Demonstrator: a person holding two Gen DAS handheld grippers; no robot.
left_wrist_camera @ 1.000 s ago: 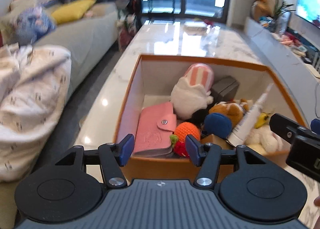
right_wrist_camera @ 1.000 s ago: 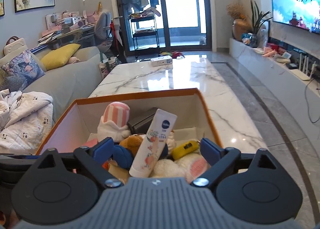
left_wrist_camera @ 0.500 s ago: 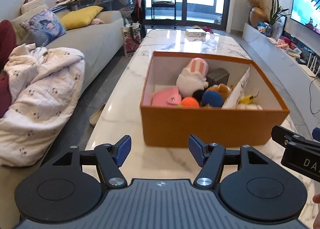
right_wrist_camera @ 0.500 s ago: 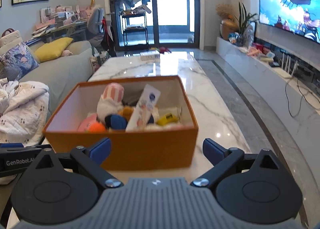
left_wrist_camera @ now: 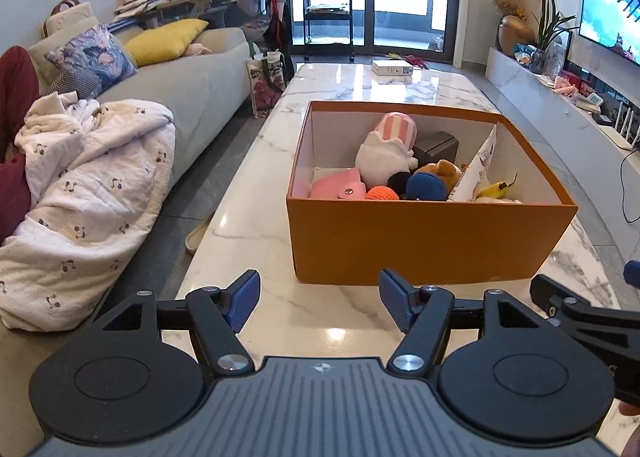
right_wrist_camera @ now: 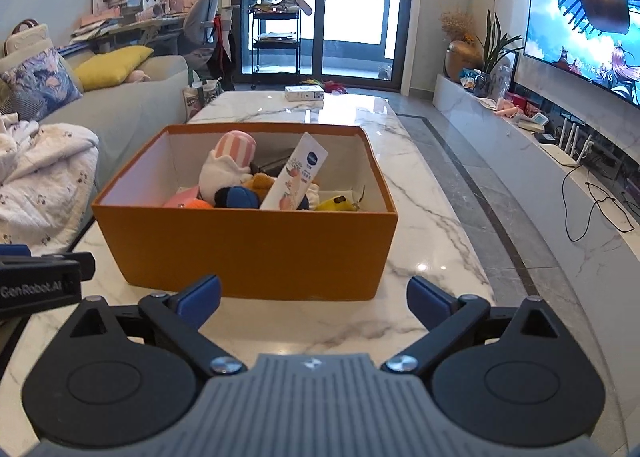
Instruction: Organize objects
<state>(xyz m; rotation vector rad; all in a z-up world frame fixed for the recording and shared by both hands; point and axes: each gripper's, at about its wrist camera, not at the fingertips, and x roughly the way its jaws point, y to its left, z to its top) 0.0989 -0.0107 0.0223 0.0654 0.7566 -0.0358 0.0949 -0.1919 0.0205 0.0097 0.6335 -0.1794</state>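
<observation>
An orange box (left_wrist_camera: pixel 428 241) stands on the marble table (left_wrist_camera: pixel 280 309), holding a pink-striped plush (left_wrist_camera: pixel 386 145), a pink wallet (left_wrist_camera: pixel 338 187), an orange knitted ball (left_wrist_camera: pixel 382 194), a blue ball (left_wrist_camera: pixel 426 186), a yellow toy (left_wrist_camera: pixel 494 189) and a white cream tube (right_wrist_camera: pixel 294 177) leaning upright. My left gripper (left_wrist_camera: pixel 319 293) hovers in front of the box's near wall, its jaws opening with nothing between them. My right gripper (right_wrist_camera: pixel 315 295) is wide open and empty, also short of the box (right_wrist_camera: pixel 248 249). Each gripper's side shows at the edge of the other's view.
A grey sofa (left_wrist_camera: pixel 192 81) with a white blanket (left_wrist_camera: pixel 92 193) runs along the left. A slipper (left_wrist_camera: pixel 198 237) lies on the floor beside the table. A small white box (left_wrist_camera: pixel 392 67) sits at the table's far end. A TV console (right_wrist_camera: pixel 560 145) lines the right wall.
Both grippers have drawn back from over the box's contents to a spot in front of its near wall. The jaws of both have spread wider, empty throughout.
</observation>
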